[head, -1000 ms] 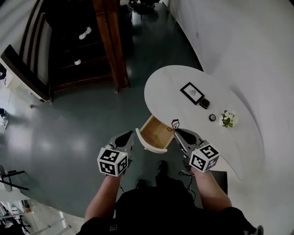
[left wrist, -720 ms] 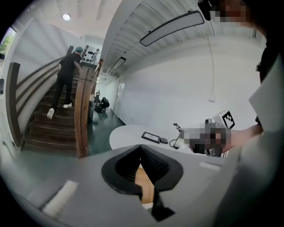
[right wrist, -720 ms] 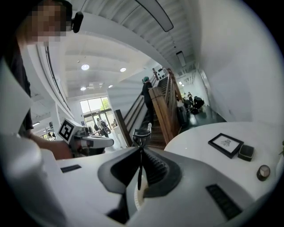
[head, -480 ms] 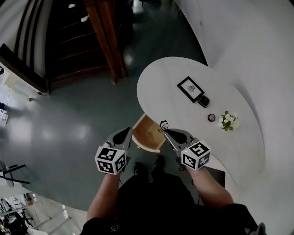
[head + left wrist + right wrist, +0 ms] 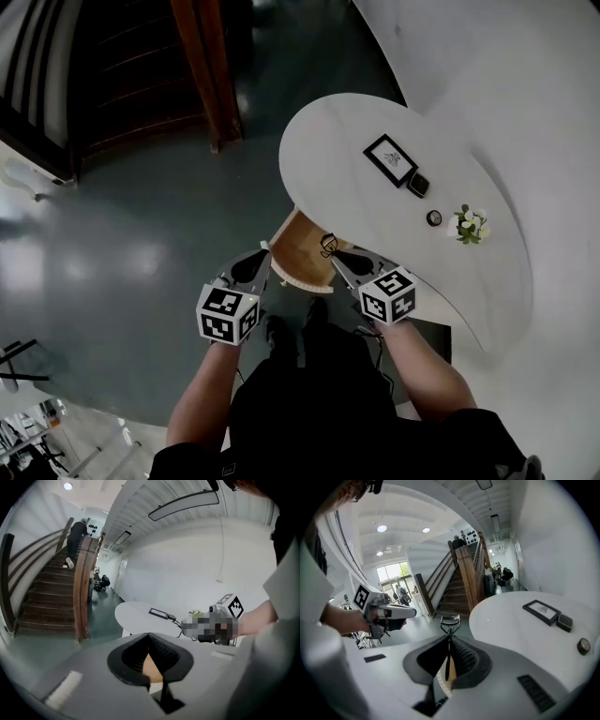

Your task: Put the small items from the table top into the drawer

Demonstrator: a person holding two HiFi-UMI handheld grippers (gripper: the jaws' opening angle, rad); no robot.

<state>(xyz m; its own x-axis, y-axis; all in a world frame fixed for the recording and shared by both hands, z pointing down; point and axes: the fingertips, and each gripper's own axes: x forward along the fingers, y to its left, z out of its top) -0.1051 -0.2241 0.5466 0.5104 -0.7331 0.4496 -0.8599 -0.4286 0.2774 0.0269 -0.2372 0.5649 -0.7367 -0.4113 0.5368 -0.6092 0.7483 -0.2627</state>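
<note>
My right gripper [image 5: 335, 253] is shut on a black eyelash curler [image 5: 328, 246], held over the right edge of the open wooden drawer [image 5: 295, 246] under the white table [image 5: 337, 131]. In the right gripper view the curler [image 5: 450, 622] sticks up out of the shut right gripper [image 5: 449, 640]. Just left of the drawer, my left gripper [image 5: 262, 257] is shut with nothing in it; its tips [image 5: 149, 637] meet. A framed picture [image 5: 391, 159], a small dark item [image 5: 418, 184], a small round item [image 5: 433, 217] and a little flower sprig [image 5: 468, 226] lie on the table.
A wooden stair post [image 5: 202, 66] and dark staircase [image 5: 122, 66] stand beyond the table on the grey-green floor [image 5: 131, 234]. A white wall [image 5: 525, 94] curves round the table's right side. The person's feet [image 5: 295, 330] are just below the drawer.
Both grippers have drifted a little up and left in the head view. The right one still holds the curler, now slightly further over the drawer's right edge.
</note>
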